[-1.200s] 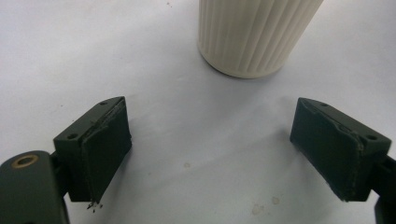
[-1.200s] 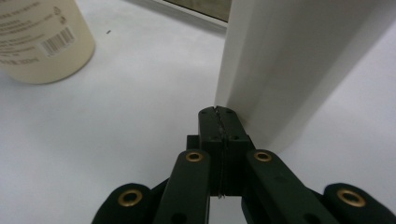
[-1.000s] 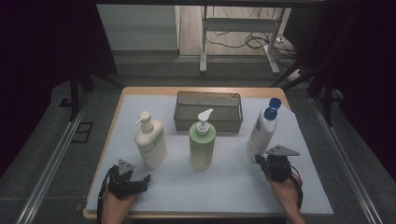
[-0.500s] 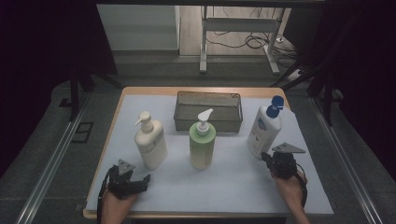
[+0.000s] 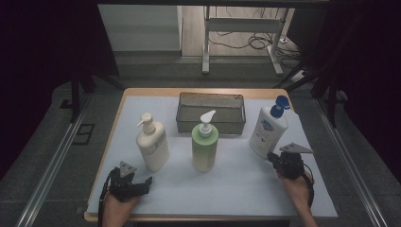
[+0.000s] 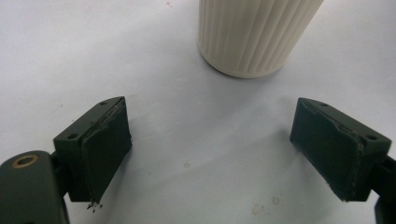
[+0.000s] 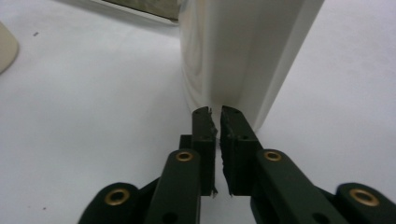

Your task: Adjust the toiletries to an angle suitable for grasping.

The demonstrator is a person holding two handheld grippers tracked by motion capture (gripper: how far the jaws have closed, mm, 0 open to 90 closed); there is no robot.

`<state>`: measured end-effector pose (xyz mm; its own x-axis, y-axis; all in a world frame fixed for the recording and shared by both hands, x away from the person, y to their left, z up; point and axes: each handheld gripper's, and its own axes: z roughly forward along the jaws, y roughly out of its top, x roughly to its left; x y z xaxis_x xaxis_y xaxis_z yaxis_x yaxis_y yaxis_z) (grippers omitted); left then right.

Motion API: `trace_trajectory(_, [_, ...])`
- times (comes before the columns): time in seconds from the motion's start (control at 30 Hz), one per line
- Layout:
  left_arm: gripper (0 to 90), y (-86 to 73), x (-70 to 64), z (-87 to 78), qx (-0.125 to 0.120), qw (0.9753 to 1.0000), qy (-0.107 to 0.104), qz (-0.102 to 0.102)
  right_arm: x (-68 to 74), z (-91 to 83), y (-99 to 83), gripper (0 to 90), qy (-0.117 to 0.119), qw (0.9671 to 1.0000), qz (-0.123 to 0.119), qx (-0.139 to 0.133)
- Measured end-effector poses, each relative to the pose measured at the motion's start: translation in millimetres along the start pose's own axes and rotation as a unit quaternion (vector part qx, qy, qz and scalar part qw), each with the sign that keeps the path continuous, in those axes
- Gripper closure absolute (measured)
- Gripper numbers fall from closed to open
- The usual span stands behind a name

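Bottle with the blue cap [image 5: 267, 128] stands at the right of the table [image 5: 246, 189], just ahead of the right gripper [image 5: 275, 159], whose jaws are pressed together with their tips at the bottle's base, nothing between them. Cream pump bottle [image 5: 152, 143] stands a little ahead of the left gripper [image 5: 142, 182], whose jaws are spread wide apart over bare table.

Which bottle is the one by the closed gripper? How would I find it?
Look at the table with the wire basket at the back. Three bottles stand in front; go to the right-hand one, the white bottle, just beyond the right gripper. It alone has a blue flip cap, not a pump.
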<state>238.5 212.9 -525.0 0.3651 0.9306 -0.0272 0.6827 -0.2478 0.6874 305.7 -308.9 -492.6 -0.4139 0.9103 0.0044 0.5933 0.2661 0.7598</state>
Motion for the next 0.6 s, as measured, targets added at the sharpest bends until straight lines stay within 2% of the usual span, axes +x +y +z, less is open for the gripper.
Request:
trace_trajectory(0.2, [12.0, 0.0, 0.0, 0.0, 0.000, 1.0000, 0.000, 0.000, 0.1, -7.3, 0.0, 76.3, 0.013, 0.9999, 0.001, -0.004])
trace_trajectory(0.33, [12.0, 0.0, 0.0, 0.0, 0.000, 1.0000, 0.000, 0.000, -2.0, -13.2, -1.1, 66.4, 0.017, 0.9998, 0.001, -0.006])
trace_trajectory(0.37, [12.0, 0.0, 0.0, 0.1, 0.000, 1.0000, 0.000, 0.000, -3.5, -16.8, -0.6, 61.6, 0.017, 0.9998, 0.000, -0.007])
trace_trajectory(0.5, [12.0, 0.0, 0.0, 0.1, 0.000, 1.0000, 0.000, -0.001, -6.2, -22.4, 0.6, 57.0, 0.018, 0.9998, -0.001, -0.008])
trace_trajectory(0.53, [12.0, 0.1, 0.0, 0.1, 0.000, 1.0000, 0.000, -0.001, -8.0, -25.5, 1.8, 51.8, 0.018, 0.9998, -0.003, -0.006])
trace_trajectory(0.6, [12.0, 0.1, 0.0, 0.1, 0.000, 1.0000, 0.000, -0.001, -9.0, -26.8, 2.6, 50.0, 0.019, 0.9998, -0.004, -0.007])
